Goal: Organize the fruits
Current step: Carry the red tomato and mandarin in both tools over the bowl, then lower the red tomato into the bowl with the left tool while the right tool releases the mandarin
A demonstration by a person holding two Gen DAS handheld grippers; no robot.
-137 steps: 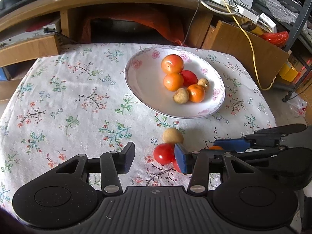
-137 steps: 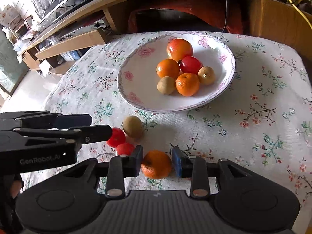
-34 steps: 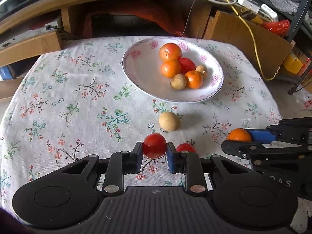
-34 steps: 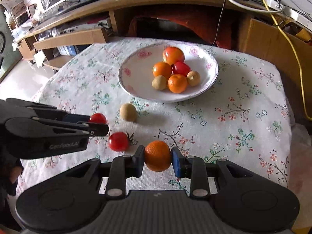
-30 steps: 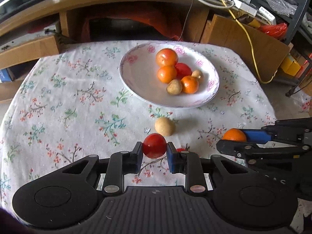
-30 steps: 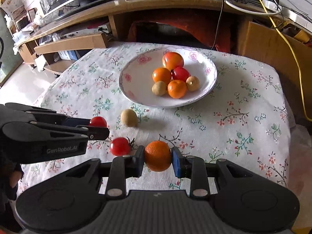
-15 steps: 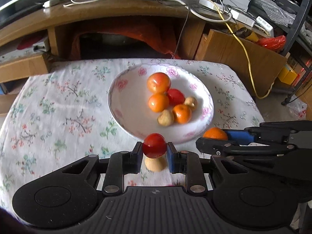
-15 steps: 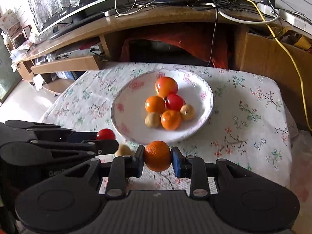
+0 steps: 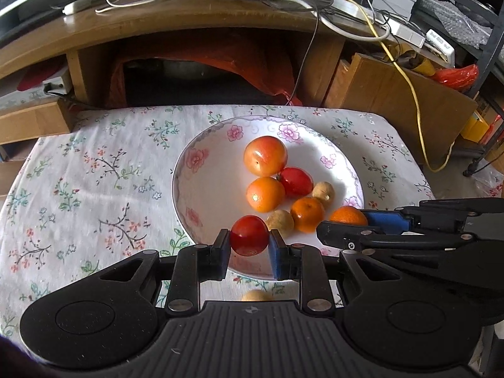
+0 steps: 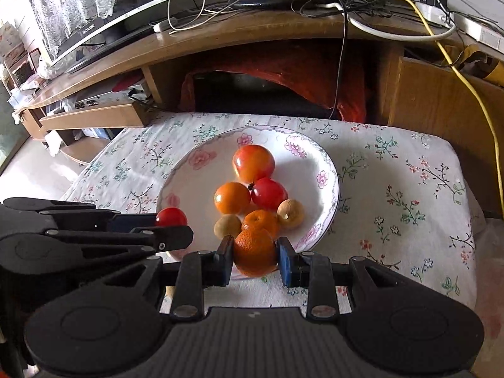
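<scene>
My left gripper [image 9: 249,249] is shut on a red tomato [image 9: 249,235] and holds it over the near rim of the white flowered plate [image 9: 201,173]. My right gripper [image 10: 254,260] is shut on an orange [image 10: 254,252], also over the plate's near edge [image 10: 327,157]. The plate holds several fruits: a big red-orange one [image 9: 265,155], a red tomato [image 9: 295,182], oranges and small brown fruits. A brown fruit [image 9: 256,296] lies on the cloth under my left gripper, mostly hidden. Each gripper shows in the other's view: the right one [image 9: 349,220], the left one [image 10: 171,223].
The plate sits on a small table with a floral cloth [image 9: 94,195]. Behind it stand a wooden TV bench [image 9: 189,28] with cables, a dark opening with red cloth [image 9: 220,63] and a wooden box [image 9: 393,94]. The table drops off at right [image 10: 466,195].
Both grippers have lifted their fruit from the cloth and moved forward to the plate's near rim. The brown fruit and the second tomato on the cloth have slid under the grippers.
</scene>
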